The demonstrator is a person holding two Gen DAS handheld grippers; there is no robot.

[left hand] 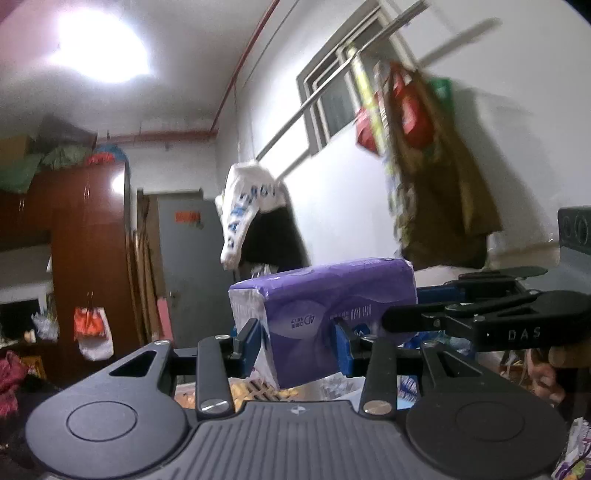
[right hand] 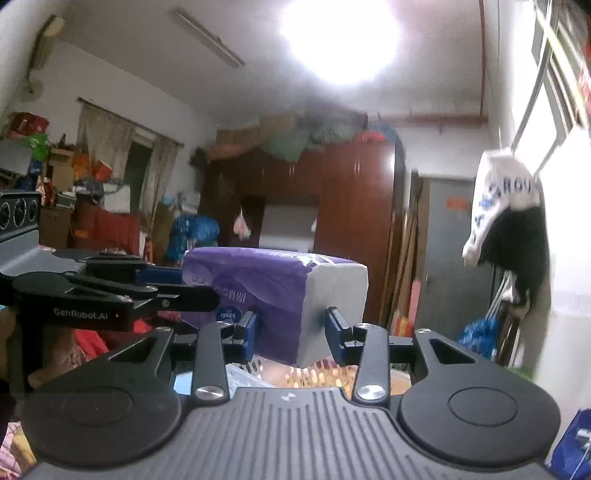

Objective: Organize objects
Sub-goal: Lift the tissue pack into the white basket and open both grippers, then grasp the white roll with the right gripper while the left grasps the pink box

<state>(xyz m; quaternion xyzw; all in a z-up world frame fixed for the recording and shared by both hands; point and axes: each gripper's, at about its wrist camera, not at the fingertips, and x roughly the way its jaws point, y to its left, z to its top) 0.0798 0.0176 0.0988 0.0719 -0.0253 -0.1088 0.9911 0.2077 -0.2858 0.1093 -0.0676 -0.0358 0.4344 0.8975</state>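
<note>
- Well, whatever lies below the tongs is hard to read: only scraps of a pale slatted basket [right hand: 255,369] and some orange-yellow stuff show under the fingers, too cut off to name.
- The bags [left hand: 417,122] hung by the window [left hand: 332,99] at about 1 o'clock in the left view are smeared by blur, and their print cannot be read.
- A hand shows only as a sliver at the 3 o'clock edge of the left view, under the other tool's handle.
- Around the room: a dark red wardrobe [right hand: 354,229] with bundles piled on top, a grey door [left hand: 184,266], a white printed cloth over a black garment [left hand: 247,210] hanging from a rail, and a glaring ceiling light [right hand: 340,33].
- The purple tissue pack [left hand: 325,314] is held up in the air, clear of any surface, between both tools.
- The left gripper [left hand: 297,341] has its blue pads pressed against the pack's near end, pinching it.
- The right gripper [right hand: 291,330] stands about the pack's white end [right hand: 332,295]; its left pad touches the wrap, but whether the right pad bears on it I cannot tell.
- In each view the other tool reaches in from the side, at 3 o'clock for the left camera and 9 o'clock for the right.
</note>
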